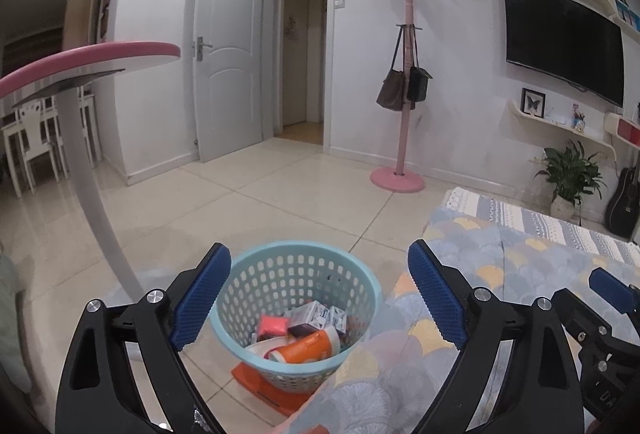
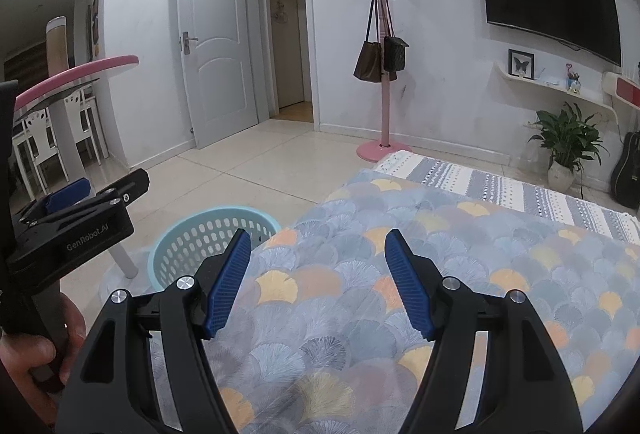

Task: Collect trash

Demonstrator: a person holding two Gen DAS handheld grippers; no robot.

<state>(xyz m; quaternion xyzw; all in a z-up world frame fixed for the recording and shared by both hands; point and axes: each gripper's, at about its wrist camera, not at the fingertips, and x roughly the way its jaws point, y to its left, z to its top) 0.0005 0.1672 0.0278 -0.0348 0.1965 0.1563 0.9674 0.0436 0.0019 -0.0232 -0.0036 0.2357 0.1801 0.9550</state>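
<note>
A light blue perforated trash basket (image 1: 256,274) stands on the floor beside the bed. It holds trash: an orange packet (image 1: 308,348), a pink packet (image 1: 273,326) and small white boxes (image 1: 320,314). An orange flat item (image 1: 266,388) lies under the basket. My left gripper (image 1: 318,294) is open and empty, hovering above the basket. My right gripper (image 2: 318,276) is open and empty above the patterned bedspread (image 2: 460,274). The basket rim (image 2: 176,234) shows at left in the right wrist view, and the left gripper's body (image 2: 76,222) beyond it.
A pink round table (image 1: 92,60) on a white curved leg (image 1: 86,174) stands left of the basket. A pink coat rack (image 1: 402,114) with bags stands by the wall. A potted plant (image 1: 568,174) and a guitar (image 1: 626,198) are at far right. A door (image 1: 228,50) stands open.
</note>
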